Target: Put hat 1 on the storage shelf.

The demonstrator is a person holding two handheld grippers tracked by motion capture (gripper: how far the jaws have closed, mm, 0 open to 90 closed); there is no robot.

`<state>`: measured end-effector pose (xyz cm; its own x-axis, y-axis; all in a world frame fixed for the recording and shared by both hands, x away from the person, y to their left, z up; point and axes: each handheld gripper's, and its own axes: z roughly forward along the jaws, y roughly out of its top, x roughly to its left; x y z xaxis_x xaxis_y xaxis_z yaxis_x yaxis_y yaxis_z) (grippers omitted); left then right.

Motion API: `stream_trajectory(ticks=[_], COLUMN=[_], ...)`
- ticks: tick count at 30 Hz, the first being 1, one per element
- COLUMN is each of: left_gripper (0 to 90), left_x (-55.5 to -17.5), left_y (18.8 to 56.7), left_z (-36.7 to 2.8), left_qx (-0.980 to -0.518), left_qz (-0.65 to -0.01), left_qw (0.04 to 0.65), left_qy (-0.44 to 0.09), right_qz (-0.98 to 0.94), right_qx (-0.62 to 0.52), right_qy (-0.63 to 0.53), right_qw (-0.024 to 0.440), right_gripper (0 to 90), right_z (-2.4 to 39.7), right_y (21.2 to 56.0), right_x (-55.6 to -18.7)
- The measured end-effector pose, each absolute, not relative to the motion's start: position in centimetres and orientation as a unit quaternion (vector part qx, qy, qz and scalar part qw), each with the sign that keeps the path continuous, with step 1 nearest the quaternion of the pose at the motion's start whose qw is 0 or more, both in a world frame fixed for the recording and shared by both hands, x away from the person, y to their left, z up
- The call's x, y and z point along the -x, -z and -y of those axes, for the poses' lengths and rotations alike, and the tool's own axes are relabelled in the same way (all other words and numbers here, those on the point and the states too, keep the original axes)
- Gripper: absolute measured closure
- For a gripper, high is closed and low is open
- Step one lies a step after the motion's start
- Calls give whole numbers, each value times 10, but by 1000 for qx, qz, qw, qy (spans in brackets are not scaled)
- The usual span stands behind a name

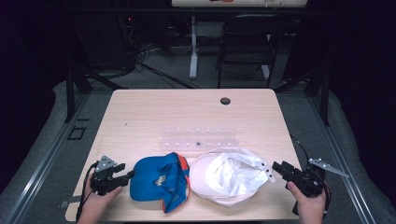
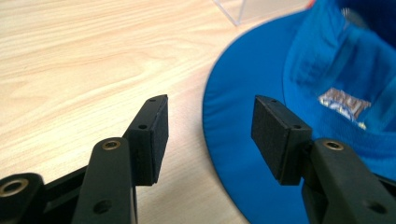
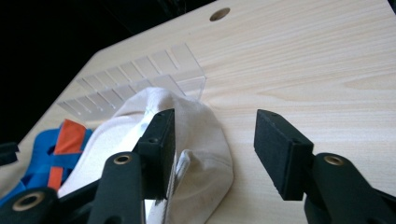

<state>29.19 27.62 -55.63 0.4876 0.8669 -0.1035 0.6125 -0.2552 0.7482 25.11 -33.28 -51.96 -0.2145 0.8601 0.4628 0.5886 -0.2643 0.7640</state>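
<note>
Caps lie side by side — blue cap (image 1: 156, 182), white cap (image 1: 229, 175). My left gripper (image 1: 122, 178) and right gripper (image 1: 278, 169) gape, both empty.

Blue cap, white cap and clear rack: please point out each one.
Blue cap (image 1: 150, 178), high view, on its crown.
White cap (image 1: 229, 179), high view, on its crumpled crown.
Clear rack (image 1: 198, 138), high view, on its middle.
</note>
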Motion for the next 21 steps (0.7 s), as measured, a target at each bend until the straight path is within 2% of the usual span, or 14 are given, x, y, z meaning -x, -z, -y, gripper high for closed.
stream_trajectory(ticks=[2, 8, 21], left_gripper=[478, 474, 473], left_x=[-292, -294, -294], left_y=[555, 555, 555], left_z=[-279, -282, -286], left_qx=[-768, -759, -755], left_qz=[-482, -490, -494], left_qw=[380, 388, 394], left_qy=[-184, -184, -177], right_qz=[-599, -603, -679], right_qx=[-615, -626, -622], right_qy=[-491, -469, -368], right_qw=[147, 153, 129], right_gripper=[498, 505, 517], right_z=[329, 329, 311], right_y=[515, 507, 469], right_x=[-252, -255, -274])
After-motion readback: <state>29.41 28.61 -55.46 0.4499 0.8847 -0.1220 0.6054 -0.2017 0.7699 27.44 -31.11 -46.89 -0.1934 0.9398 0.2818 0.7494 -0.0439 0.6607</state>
